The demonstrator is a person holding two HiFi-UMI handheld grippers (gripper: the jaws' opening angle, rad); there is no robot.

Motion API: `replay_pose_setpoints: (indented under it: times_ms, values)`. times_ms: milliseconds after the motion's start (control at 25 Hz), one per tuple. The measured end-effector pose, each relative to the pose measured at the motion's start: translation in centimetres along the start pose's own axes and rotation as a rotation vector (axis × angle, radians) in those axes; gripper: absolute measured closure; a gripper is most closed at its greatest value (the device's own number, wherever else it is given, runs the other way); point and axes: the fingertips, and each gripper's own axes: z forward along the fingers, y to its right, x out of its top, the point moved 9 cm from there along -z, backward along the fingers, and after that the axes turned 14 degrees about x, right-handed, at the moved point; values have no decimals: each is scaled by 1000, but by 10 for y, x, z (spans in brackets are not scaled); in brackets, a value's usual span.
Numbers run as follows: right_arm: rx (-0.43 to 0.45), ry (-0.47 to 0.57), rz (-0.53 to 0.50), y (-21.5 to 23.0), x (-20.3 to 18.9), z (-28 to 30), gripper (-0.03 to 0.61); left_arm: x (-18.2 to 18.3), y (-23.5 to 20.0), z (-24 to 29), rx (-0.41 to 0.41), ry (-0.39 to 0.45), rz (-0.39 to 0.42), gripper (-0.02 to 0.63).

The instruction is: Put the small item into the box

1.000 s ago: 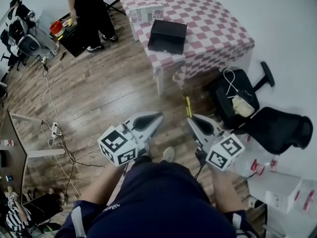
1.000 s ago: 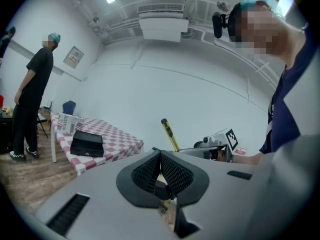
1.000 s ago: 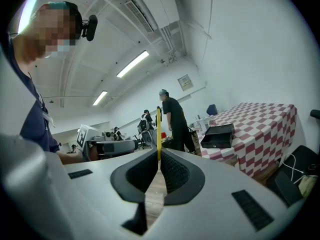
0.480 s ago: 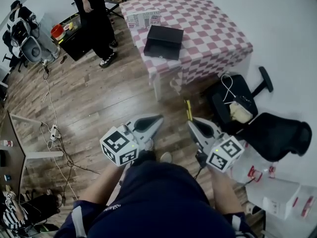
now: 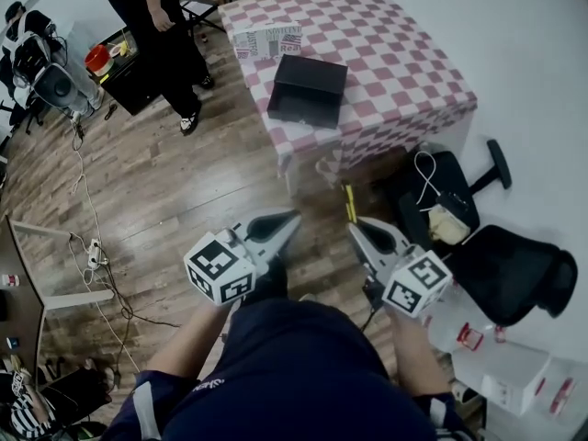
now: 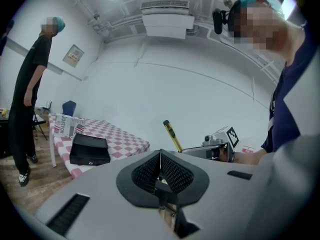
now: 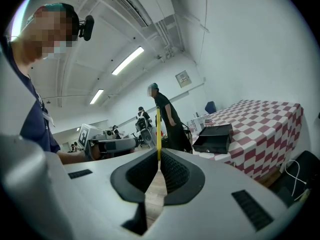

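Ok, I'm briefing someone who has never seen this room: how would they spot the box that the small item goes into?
Find the table with the pink-and-white checked cloth. Near its edge facing the wooden floor lies a low black box. Its only neighbour on the cloth is a white carton with print on it, while the box is plain black.

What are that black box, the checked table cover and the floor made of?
Black box: matte card or plastic, dull and unshiny; can't tell which. Checked cover: likely cloth, it hangs in folds down the sides. Floor: wood planks or laminate, showing grain and seams.
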Motion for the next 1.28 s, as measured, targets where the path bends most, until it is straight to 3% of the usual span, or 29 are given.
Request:
replay_pose_setpoints:
  times_ms: [680, 960, 1280]
  values:
    - [-125, -66, 67, 138, 52, 158, 549, 49, -204, 99, -62, -73, -17, 580]
    - [-169, -98, 72, 169, 70, 184, 550, 59, -249, 123, -88, -91, -24, 580]
    - [-168, -155, 45, 209, 84, 200, 549, 57, -275, 140, -66, -120, -42, 580]
